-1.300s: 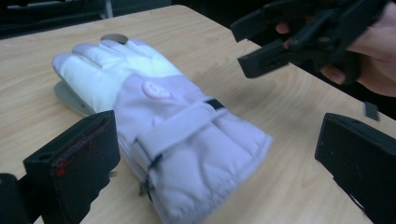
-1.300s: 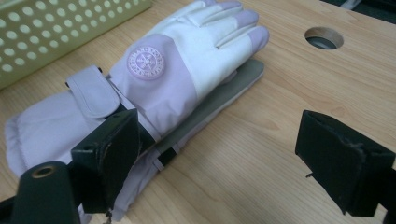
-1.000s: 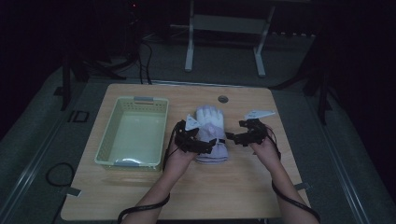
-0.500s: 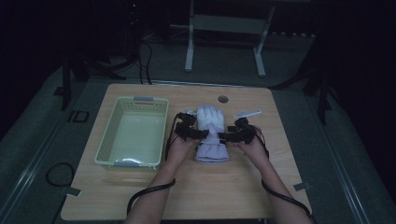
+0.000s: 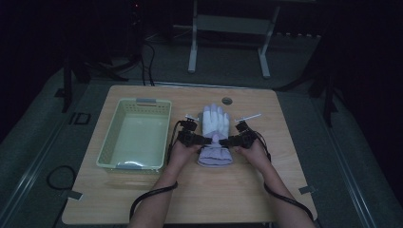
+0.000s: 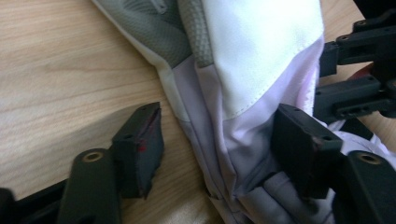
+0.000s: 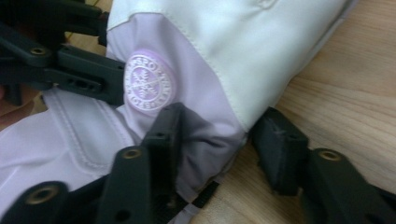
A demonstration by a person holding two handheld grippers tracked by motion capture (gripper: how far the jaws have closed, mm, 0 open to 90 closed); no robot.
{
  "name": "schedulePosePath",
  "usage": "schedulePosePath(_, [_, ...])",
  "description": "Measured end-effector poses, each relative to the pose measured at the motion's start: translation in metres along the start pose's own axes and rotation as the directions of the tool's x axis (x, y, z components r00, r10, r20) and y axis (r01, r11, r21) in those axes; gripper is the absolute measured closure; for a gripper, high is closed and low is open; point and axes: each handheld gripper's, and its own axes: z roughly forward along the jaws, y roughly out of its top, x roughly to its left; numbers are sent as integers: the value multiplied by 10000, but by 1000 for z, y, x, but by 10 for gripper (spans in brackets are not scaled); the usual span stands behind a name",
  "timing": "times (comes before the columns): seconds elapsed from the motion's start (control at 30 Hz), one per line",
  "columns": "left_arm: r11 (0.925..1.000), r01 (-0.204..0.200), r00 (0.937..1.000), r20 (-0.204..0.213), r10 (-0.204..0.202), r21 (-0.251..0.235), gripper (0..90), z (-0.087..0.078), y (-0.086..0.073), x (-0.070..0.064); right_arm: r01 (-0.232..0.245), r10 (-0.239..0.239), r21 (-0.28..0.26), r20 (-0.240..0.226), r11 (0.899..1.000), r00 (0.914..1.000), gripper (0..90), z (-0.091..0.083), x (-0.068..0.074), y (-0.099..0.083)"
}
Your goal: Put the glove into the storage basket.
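Note:
A white glove (image 5: 215, 128) with a lilac cuff lies flat on the wooden table, fingers pointing away from me. My left gripper (image 5: 202, 139) is at the cuff's left edge and my right gripper (image 5: 231, 140) at its right edge. In the left gripper view the left gripper (image 6: 217, 140) is open, one jaw on bare wood and the other over the lilac cuff (image 6: 243, 154). The right gripper (image 7: 219, 140) is also open and straddles the opposite edge of the glove (image 7: 224, 60) near a round logo patch (image 7: 149, 83).
A pale green plastic basket (image 5: 109, 151) stands to the left of the glove, close to the left forearm. A small round grommet (image 5: 227, 100) sits in the table near its far edge. Bare wood lies in front of and to the right of the glove.
Both hands have come inward to the glove's cuff. The right gripper moved left from beside the glove, and each pair of jaws now straddles an edge of it.

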Motion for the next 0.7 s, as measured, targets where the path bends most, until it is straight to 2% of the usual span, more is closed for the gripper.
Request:
schedulePosePath(0.1, [9998, 177, 9993, 335, -180, 93, 504, 0, 1, 1, 164, -164, 88, 76, 9998, 9998, 610, 0, 4, 1])
schedulePosePath(0.17, [9998, 151, 9993, 347, -156, 141, 575, -1, 2, -1, 491, -493, 76, 262, 9988, 9984, 653, 0, 7, 2])
schedulePosePath(0.33, [9996, -169, 9999, 11, 169, 215, 690, -4, 6, -10, 472, -461, -239, 461, 9986, 9979, 771, -2, 10, 1])
schedulePosePath(0.4, [9994, -243, 9997, -48, 244, 229, 711, -4, 7, -12, 384, -370, -326, 442, 9987, 9983, 789, -4, 10, 0])
schedulePosePath(0.53, [9997, -165, 9998, 142, 163, 183, 738, -9, 9, -15, 364, -339, -505, 490, 9981, 9982, 804, -8, 12, 0])
schedulePosePath(0.7, [9991, -420, 9989, 206, 421, -23, 749, -19, 14, -24, 500, -451, -931, 543, 9944, 9975, 810, -18, 17, 1])
